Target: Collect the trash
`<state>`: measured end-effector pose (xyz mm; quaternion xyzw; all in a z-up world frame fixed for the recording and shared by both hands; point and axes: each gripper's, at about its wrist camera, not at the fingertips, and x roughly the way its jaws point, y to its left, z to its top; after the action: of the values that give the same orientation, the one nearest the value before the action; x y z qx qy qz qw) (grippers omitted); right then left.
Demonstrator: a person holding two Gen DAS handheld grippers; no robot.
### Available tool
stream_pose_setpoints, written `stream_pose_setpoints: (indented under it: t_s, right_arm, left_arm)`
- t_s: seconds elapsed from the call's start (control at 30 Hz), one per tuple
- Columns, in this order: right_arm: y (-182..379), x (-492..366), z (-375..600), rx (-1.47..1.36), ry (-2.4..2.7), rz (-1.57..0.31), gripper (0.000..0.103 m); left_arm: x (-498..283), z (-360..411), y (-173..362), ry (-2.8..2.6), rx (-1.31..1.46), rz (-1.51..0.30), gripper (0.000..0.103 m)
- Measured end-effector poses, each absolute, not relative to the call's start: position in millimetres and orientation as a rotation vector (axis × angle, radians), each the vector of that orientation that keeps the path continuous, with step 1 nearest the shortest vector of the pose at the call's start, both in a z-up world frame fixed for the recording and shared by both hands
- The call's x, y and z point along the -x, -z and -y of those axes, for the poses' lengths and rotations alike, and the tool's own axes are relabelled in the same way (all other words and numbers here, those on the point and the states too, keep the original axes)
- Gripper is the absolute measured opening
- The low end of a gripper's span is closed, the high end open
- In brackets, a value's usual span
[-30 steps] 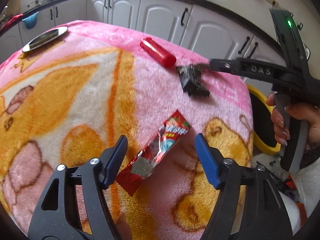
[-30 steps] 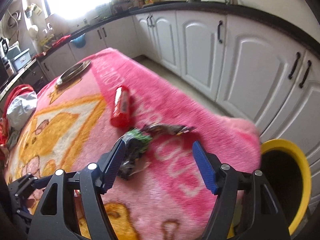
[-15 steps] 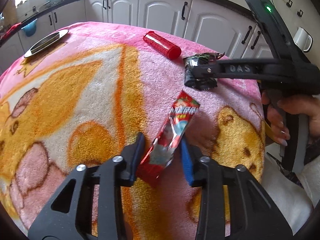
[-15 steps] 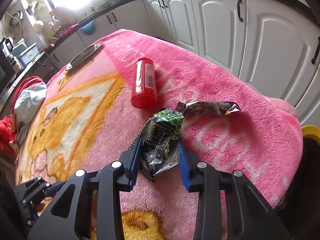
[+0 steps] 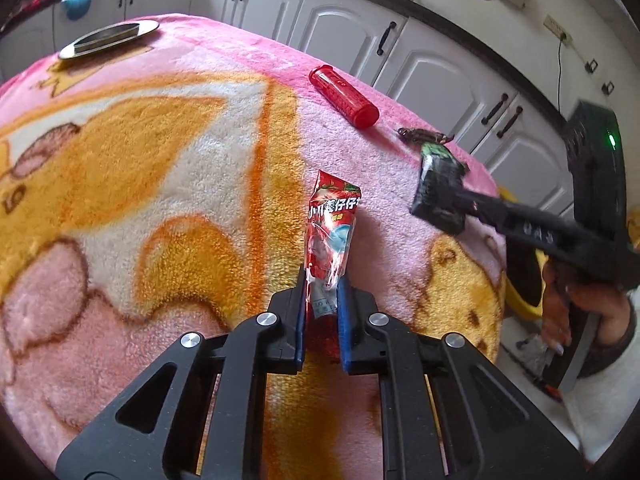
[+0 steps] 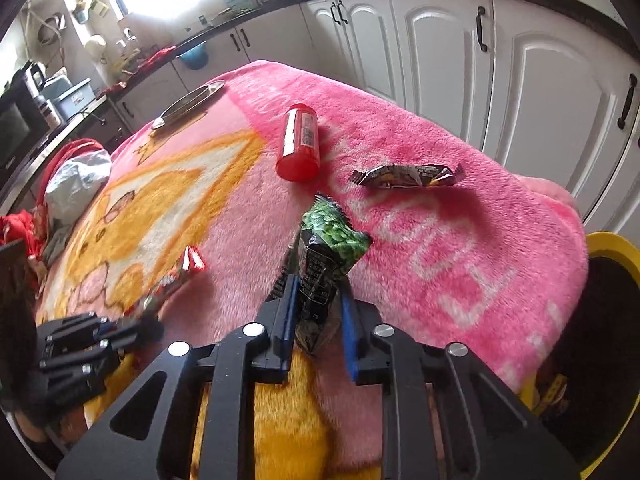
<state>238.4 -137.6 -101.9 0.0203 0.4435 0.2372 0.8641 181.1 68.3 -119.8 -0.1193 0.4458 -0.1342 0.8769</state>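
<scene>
My left gripper (image 5: 322, 300) is shut on a red snack wrapper (image 5: 332, 228) and holds it upright above the pink and orange blanket (image 5: 160, 184). My right gripper (image 6: 318, 300) is shut on a black and green snack packet (image 6: 326, 248), lifted off the blanket (image 6: 460, 248); this packet also shows in the left wrist view (image 5: 438, 188). A red tube (image 6: 300, 144) and a dark candy wrapper (image 6: 404, 176) lie on the blanket beyond the right gripper. The left gripper and its red wrapper (image 6: 172, 280) show at the left of the right wrist view.
A yellow-rimmed bin (image 6: 612, 304) stands off the table's right edge. A metal dish (image 5: 108, 38) sits at the far end of the table. White cabinets (image 6: 520, 60) run behind. A red and white bag (image 6: 76, 176) lies at the left side.
Both grippers have lifted their wrappers off the blanket. The right gripper has moved up and right with the black and green packet, leaving the dark candy wrapper behind.
</scene>
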Motion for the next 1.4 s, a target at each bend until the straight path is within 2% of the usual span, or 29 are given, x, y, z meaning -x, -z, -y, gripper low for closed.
stream_pose_setpoints:
  t_s: [0.4,0.87,1.4]
  right_arm:
    - [74.0,-208.9,166.1,-0.023,-0.49,-0.849,0.014]
    - [32.9,-180.5,226.4,-0.034,-0.424,-0.731,0.014]
    - [18.7,-152.5,309.8,-0.089,-0.279,-0.656,0.014]
  left_arm:
    - [-175.0,-41.1,90.5,0.304,0.232,-0.876,0.007]
    - [-179.0,24.4,45.7,0.362,0.116,-0.782,0.007]
    - [-187.4,90.3,19.4,0.439,0.047,-0.722,0.007]
